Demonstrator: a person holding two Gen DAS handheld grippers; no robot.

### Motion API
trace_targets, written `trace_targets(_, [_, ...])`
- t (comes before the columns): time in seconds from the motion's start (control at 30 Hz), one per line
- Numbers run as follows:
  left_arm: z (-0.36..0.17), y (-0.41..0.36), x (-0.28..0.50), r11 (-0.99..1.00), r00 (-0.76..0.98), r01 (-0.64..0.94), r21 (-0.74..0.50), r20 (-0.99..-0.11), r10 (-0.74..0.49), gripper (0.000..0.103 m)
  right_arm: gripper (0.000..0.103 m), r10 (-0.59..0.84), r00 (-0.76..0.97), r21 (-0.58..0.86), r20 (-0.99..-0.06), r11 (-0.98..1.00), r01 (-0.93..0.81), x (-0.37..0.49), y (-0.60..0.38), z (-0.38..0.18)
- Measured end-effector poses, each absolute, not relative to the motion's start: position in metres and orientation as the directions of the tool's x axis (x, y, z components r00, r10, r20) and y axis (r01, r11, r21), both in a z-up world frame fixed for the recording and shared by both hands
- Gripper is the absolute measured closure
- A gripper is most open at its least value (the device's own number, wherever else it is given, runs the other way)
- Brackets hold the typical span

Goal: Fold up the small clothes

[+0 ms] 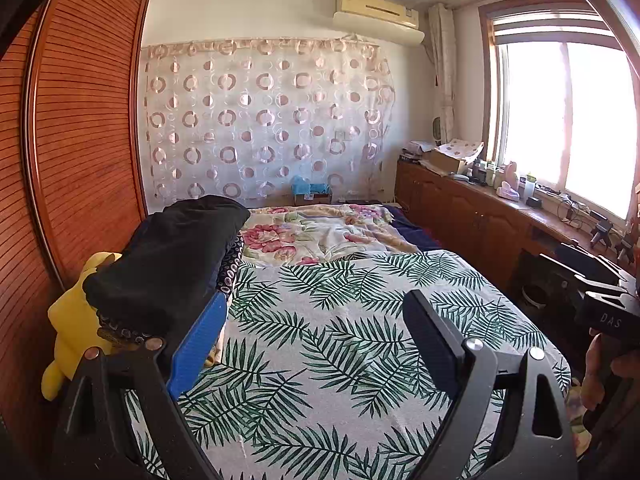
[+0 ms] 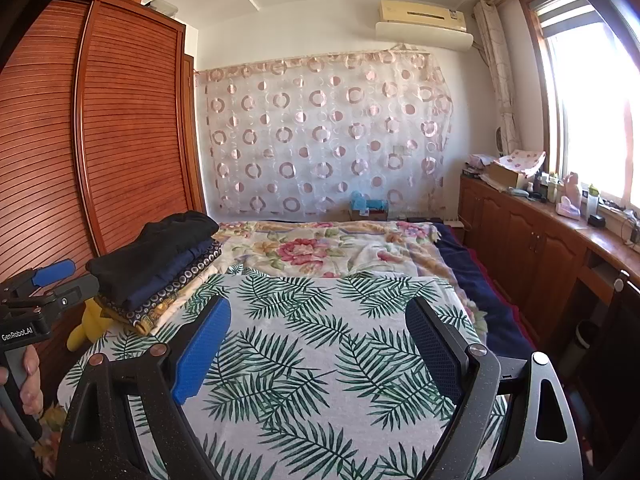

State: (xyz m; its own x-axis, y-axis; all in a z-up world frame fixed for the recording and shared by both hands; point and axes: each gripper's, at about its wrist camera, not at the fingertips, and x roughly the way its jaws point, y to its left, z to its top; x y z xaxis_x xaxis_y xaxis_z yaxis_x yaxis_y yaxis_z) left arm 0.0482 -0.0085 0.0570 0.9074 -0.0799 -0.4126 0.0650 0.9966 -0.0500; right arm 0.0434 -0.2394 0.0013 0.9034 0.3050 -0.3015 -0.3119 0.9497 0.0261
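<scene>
Presently your left claw (image 1: 316, 344) and your right claw (image 2: 316, 350) both stand with jaws wide apart, nothing between them, each poised over the palm-leaf cloth (image 2: 304, 344) that covers the near part of the bed (image 2: 472, 264). The stack of folded clothes (image 2: 160, 264), black on top with navy and patterned layers beneath, sits at about ten o'clock in the right wrist view, on the bed's left edge; in the left wrist view it lies just beyond the blue pad of the left finger. A yellow plush toy (image 1: 76, 320) is wedged beside the stack, against the slatted wooden wardrobe (image 2: 112, 128). Beyond the cloth lies a floral blanket (image 2: 320, 248). At twelve o'clock hangs a circle-patterned curtain (image 2: 328, 136), with an air conditioner (image 2: 424, 20) above. At two to three o'clock, a cluttered wooden worktop (image 2: 592, 236) runs under a bright window (image 2: 592, 112).
</scene>
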Motion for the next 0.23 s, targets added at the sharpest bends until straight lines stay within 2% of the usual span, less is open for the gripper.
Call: trace_targets(0.23, [0.0585, -0.0091, 0.0474, 0.997, 0.908, 0.064, -0.049, -0.411, -0.079, 0.013, 0.013, 0.305, 0.903, 0.028, -0.303, 0.950, -0.312, 0.0451, -0.2447, 0.0015])
